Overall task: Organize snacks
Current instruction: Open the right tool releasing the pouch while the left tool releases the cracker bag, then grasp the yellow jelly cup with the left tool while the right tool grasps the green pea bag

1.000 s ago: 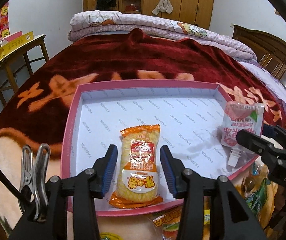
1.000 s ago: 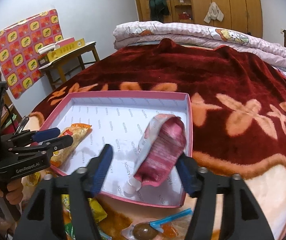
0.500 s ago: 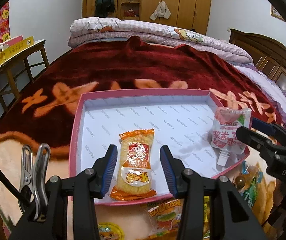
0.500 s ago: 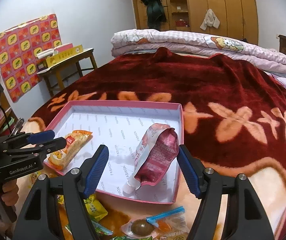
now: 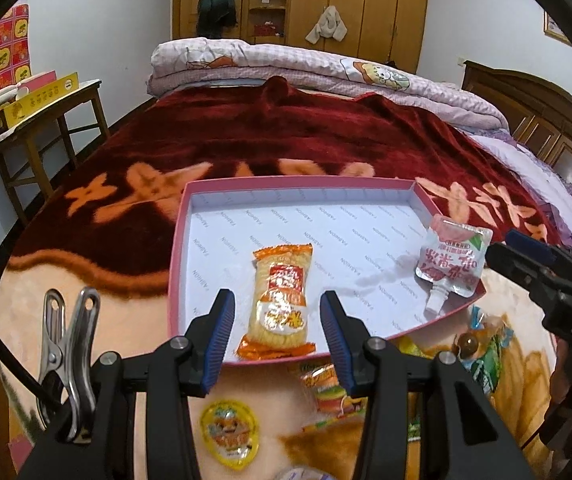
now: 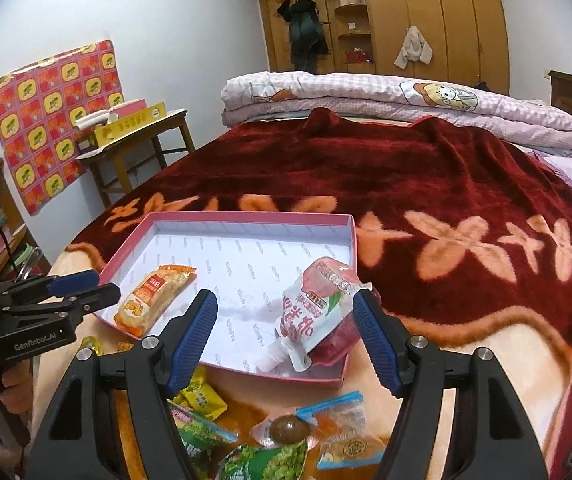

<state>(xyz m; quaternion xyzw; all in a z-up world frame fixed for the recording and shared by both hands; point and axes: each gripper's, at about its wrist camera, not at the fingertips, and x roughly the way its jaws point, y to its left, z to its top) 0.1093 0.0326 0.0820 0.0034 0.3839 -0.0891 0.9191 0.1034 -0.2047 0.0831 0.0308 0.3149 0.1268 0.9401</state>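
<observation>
Pink shallow cardboard tray (image 5: 182,240) on the bed holds both snacks: orange plastic cracker packet (image 5: 280,304) lies just ahead between the left gripper (image 5: 276,336) fingers, untouched, fingers partly apart. White-and-red spouted drink pouch (image 6: 311,312) sits between right gripper (image 6: 286,338) fingers, wide apart, gripping nothing.

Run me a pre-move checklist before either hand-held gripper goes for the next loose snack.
1. Left hand-held gripper empty, jaws apart: ok.
2. Right hand-held gripper empty, jaws apart: ok.
3. Orange rice cracker pack lying flat inside the pink tray: ok.
4. Spouted pouch fully settled in the tray: not ok, it leans against the right wall at the near corner.
5. Free floor space left in the tray: ok, the far half is bare.
6. Loose snacks within sight below the tray, such as the yellow jelly cup and the burger pack: ok.
</observation>
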